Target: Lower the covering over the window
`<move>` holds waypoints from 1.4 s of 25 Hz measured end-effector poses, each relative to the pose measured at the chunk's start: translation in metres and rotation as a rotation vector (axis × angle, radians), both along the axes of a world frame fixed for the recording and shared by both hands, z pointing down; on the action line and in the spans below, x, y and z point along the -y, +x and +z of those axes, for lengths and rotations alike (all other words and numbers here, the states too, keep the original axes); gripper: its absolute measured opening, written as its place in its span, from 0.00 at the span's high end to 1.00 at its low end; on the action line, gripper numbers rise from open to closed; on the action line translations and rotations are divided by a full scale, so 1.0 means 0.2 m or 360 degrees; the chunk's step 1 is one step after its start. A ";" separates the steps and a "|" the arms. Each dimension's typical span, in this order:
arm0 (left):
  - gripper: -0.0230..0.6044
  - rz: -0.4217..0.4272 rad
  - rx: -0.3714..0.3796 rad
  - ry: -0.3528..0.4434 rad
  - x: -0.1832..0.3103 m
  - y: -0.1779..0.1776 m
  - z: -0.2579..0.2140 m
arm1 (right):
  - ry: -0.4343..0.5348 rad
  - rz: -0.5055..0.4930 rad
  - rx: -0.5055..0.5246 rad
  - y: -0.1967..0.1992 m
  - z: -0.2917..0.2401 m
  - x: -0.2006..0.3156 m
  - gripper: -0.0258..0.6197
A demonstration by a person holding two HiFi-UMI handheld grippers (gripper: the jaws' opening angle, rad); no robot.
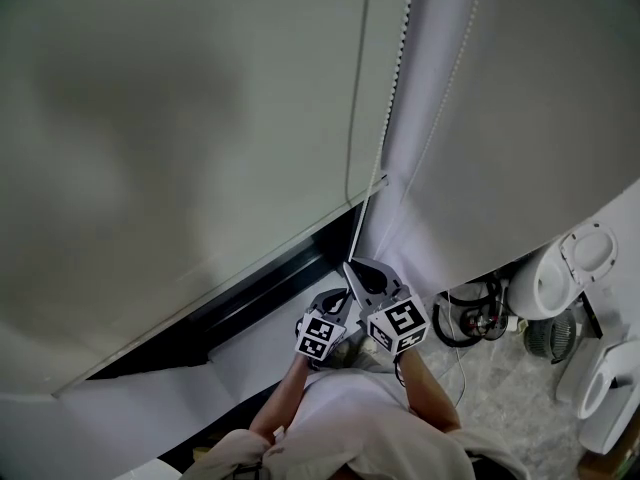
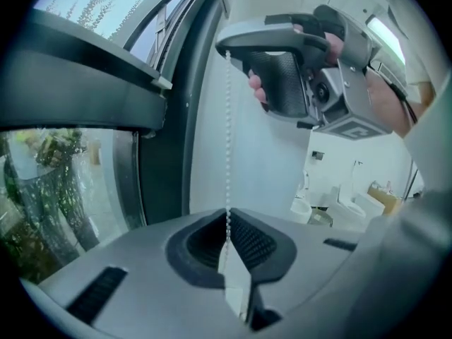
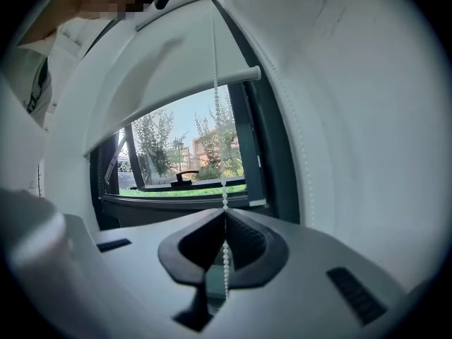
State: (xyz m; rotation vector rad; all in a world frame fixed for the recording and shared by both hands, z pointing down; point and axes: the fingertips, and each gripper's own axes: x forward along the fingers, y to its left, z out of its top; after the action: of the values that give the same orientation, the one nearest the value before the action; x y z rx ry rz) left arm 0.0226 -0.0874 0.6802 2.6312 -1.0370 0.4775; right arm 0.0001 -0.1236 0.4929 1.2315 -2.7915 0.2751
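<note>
A pale roller blind (image 1: pixel 150 148) fills most of the head view and hangs ahead of and above both sets of jaws. It covers the upper part of the window (image 3: pixel 183 154). Beyond the right jaws, below the blind's bottom bar (image 3: pixel 201 83), a band of glass is uncovered and shows trees and grass.

The right gripper (image 3: pixel 224 221) sits directly above the left gripper (image 2: pixel 227 224). Both are clamped on the same thin white bead chain (image 2: pixel 227 140). The chain runs taut from the right jaws down into the left jaws, and rises from the right jaws past the bottom bar.

We judge the step to be drawing the chain down to unroll the blind, which is only partly lowered. Next, we think one gripper should release and re-grip higher while the other holds the tension.
</note>
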 end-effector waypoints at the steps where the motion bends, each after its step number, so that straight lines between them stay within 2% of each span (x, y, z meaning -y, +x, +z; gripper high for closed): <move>1: 0.93 0.0001 0.0001 -0.0006 0.00 0.00 0.02 | -0.0009 -0.0001 -0.0003 0.00 0.02 0.00 0.96; 5: 0.93 0.0006 -0.0002 -0.0020 -0.01 0.00 0.08 | -0.0039 -0.0010 -0.0016 -0.01 0.07 -0.01 0.96; 12: 0.93 0.0007 0.0036 -0.0116 -0.04 -0.01 0.20 | -0.0116 -0.0027 -0.0049 -0.02 0.18 -0.04 0.96; 22: 0.93 -0.0007 0.0029 -0.0134 -0.07 -0.03 0.25 | -0.0172 -0.0033 -0.0064 -0.01 0.28 -0.04 0.96; 25: 0.93 -0.0056 -0.0017 -0.0090 -0.08 -0.06 0.17 | -0.0171 -0.0031 -0.0065 -0.01 0.28 -0.04 0.96; 27: 0.89 -0.0070 -0.0058 -0.0045 -0.08 -0.07 0.06 | -0.0168 -0.0031 -0.0064 -0.01 0.28 -0.04 0.96; 30: 0.83 -0.0078 -0.0101 0.0043 -0.06 -0.09 -0.15 | -0.0164 -0.0031 -0.0059 0.00 0.27 -0.04 0.96; 35: 0.83 -0.0091 -0.0190 0.0213 -0.02 -0.15 -0.54 | -0.0162 -0.0030 -0.0063 0.00 0.28 -0.02 0.96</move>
State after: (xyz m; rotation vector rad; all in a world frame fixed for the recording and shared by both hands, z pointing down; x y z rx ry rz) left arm -0.0073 -0.0839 0.5719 2.6990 -1.1384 0.2424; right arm 0.0007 -0.1188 0.5499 1.1744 -2.7171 0.3821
